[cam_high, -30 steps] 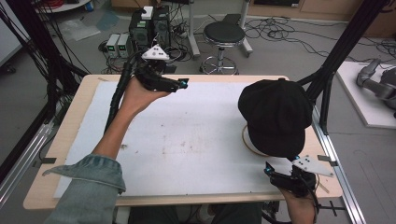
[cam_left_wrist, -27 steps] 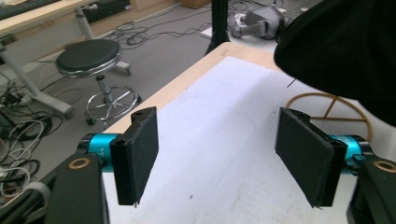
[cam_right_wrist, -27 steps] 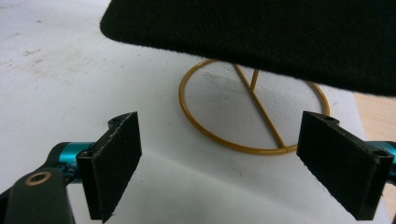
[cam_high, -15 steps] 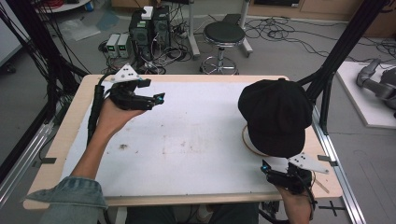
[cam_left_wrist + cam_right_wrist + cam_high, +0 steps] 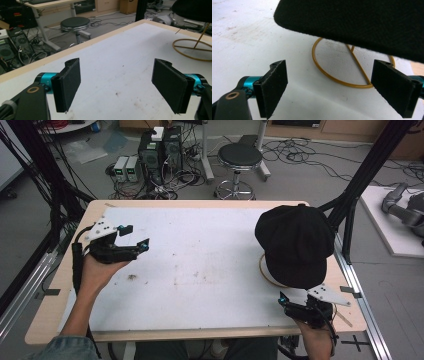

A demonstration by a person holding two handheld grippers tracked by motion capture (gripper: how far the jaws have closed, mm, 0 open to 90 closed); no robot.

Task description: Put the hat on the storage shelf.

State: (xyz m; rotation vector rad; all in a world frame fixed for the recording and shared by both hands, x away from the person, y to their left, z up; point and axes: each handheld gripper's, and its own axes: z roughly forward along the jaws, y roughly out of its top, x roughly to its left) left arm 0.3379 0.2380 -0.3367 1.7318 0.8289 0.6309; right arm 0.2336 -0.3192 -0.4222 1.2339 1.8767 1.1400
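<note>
A black cap (image 5: 295, 245) sits on a gold wire stand (image 5: 262, 270) at the table's right side. My right gripper (image 5: 286, 302) hovers just in front of the cap near the table's front edge, open and holding nothing. In the right gripper view the cap (image 5: 362, 22) hangs over the stand's ring (image 5: 332, 75), beyond the open gripper (image 5: 329, 90). My left gripper (image 5: 136, 236) is held above the left part of the white table (image 5: 200, 255), open and empty. In the left gripper view the gripper (image 5: 116, 85) points across the board toward the stand (image 5: 190, 47) and cap (image 5: 192, 10).
Black frame posts (image 5: 370, 165) rise at the table's right and left sides. A round stool (image 5: 240, 157) and computer boxes (image 5: 160, 150) stand on the floor beyond the far edge. Metal rails (image 5: 360, 290) run along the table's sides.
My left gripper has swung from the far middle of the table to the left side and nearer the front, still open. The right gripper has barely moved.
</note>
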